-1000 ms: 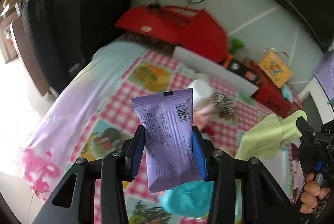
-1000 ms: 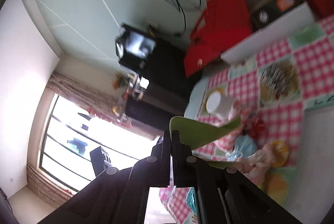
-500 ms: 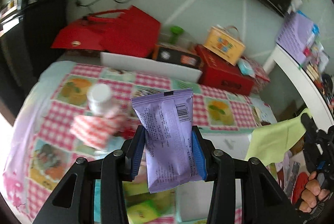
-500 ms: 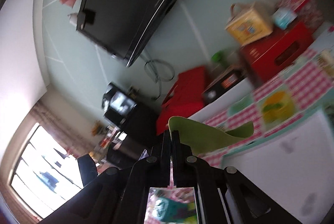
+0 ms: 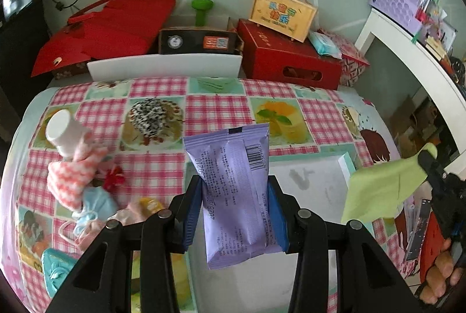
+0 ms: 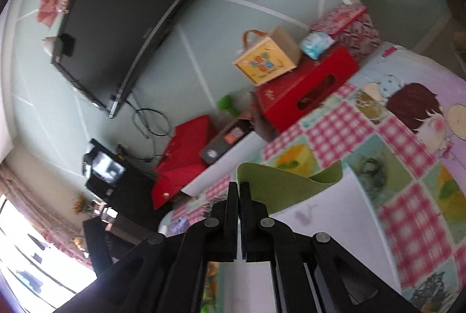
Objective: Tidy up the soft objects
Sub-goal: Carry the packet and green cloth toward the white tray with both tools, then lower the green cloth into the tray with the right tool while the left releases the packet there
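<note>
The left gripper [image 5: 235,214] is clamped on a purple snack packet [image 5: 236,196], its blue pads pressed against both long edges so the packet stands upright, barcode side toward the camera, above the near part of the table. The right gripper [image 6: 238,196] has its fingers pressed nearly together on the corner of a green cloth [image 6: 279,187]; the rest of the cloth curls out and hangs free, and in the left view it hangs over the right end of a white tray [image 5: 314,182].

Both items are held up in the air, so this looks like the carry stage of sorting — each piece lifted and headed for the white tray, which lies on the checked tablecloth [image 5: 215,103] directly below and beyond both grippers. The next move probably calls for lowering each one over the tray's bare floor and letting go, the cloth first flattened or it will land in a heap.

To the left lies the unsorted pile: a pink-and-white knitted piece [image 5: 75,176] against a white bottle [image 5: 62,132], a light blue mask [image 5: 93,205], and what may be a teal pouch [image 5: 55,269] at the near edge. Red boxes [image 5: 288,59] and a yellow carry box [image 5: 282,12] crowd the back of the table — well apart from the tray, so nothing blocks the drop.
</note>
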`<act>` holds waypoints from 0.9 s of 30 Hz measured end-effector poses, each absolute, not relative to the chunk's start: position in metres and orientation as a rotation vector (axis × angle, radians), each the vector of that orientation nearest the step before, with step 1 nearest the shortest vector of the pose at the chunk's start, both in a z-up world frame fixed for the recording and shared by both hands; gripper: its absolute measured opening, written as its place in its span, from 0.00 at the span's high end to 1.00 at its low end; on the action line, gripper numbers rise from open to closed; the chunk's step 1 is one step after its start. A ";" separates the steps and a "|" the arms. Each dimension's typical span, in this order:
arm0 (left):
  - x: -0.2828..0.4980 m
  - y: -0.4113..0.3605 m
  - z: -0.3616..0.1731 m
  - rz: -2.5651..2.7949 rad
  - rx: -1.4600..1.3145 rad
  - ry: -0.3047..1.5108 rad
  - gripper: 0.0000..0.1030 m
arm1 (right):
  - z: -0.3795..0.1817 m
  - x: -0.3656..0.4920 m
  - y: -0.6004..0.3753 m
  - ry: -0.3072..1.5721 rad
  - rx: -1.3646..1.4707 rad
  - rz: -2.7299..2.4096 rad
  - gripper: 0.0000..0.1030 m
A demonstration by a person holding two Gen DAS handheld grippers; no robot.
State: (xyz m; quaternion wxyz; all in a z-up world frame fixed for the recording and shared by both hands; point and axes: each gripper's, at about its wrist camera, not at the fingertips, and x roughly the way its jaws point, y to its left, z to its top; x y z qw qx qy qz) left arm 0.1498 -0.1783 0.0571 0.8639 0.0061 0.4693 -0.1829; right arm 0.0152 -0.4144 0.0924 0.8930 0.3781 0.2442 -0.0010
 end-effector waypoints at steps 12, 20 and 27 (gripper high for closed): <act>0.160 -0.204 0.001 -0.357 0.051 1.083 0.57 | 0.055 0.044 -0.414 0.663 0.770 -0.053 0.99; 0.161 -0.203 -0.031 -0.314 0.049 1.150 0.56 | 0.017 0.066 -0.406 0.847 0.701 -0.136 0.99; 0.162 -0.201 -0.042 -0.290 0.057 1.181 0.55 | 0.003 0.073 -0.400 0.953 0.608 -0.218 0.95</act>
